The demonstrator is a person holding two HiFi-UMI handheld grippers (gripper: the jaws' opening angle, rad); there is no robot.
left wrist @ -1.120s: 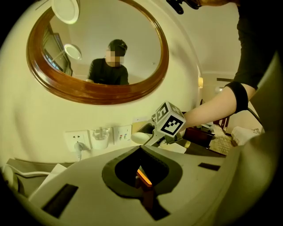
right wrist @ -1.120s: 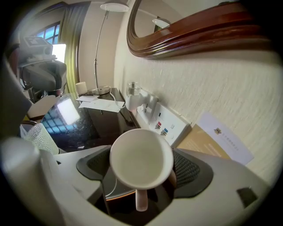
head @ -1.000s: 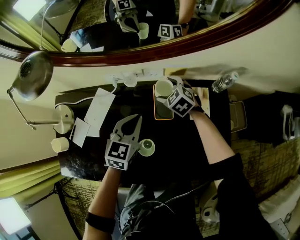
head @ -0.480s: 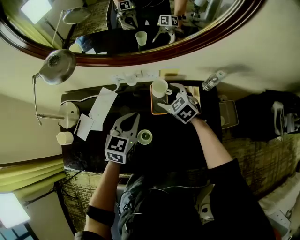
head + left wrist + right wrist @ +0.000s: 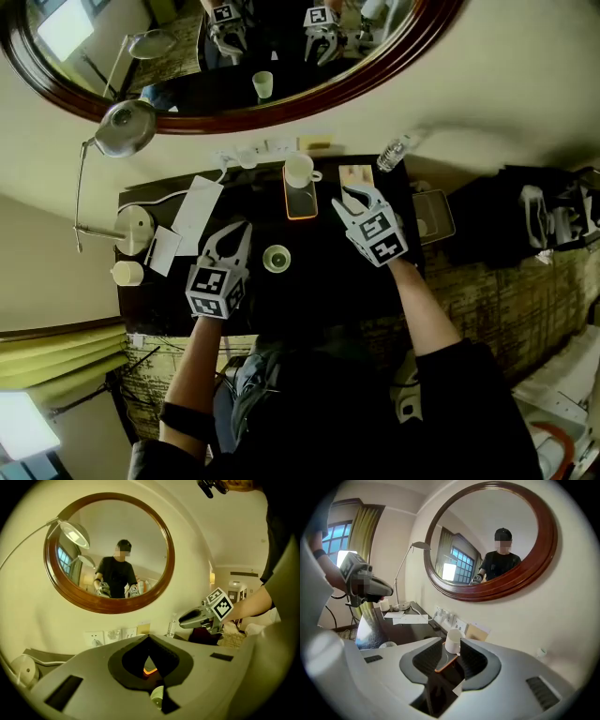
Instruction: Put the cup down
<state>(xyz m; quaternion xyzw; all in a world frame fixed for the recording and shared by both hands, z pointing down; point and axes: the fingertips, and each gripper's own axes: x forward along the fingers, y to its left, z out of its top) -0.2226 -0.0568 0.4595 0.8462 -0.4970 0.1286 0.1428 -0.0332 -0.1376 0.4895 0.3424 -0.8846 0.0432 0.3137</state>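
The white cup stands upright on an orange-rimmed tray at the back of the dark table. My right gripper hovers to the right of the tray, apart from the cup. Its jaws have just been closing; a narrow gap remains with nothing in it. Along the right gripper view the cup shows beyond the tips. My left gripper is shut and empty, left of a small pale green cup. The left gripper view shows the right gripper in the air.
A desk lamp with its round base, papers and a small cream cup fill the table's left side. A water bottle lies at the back right corner. Wall sockets sit under the round mirror.
My right gripper has pulled away from the cup toward the right and near side, and its jaws have narrowed. The cup stays on the tray. The left gripper has drifted left and upward.
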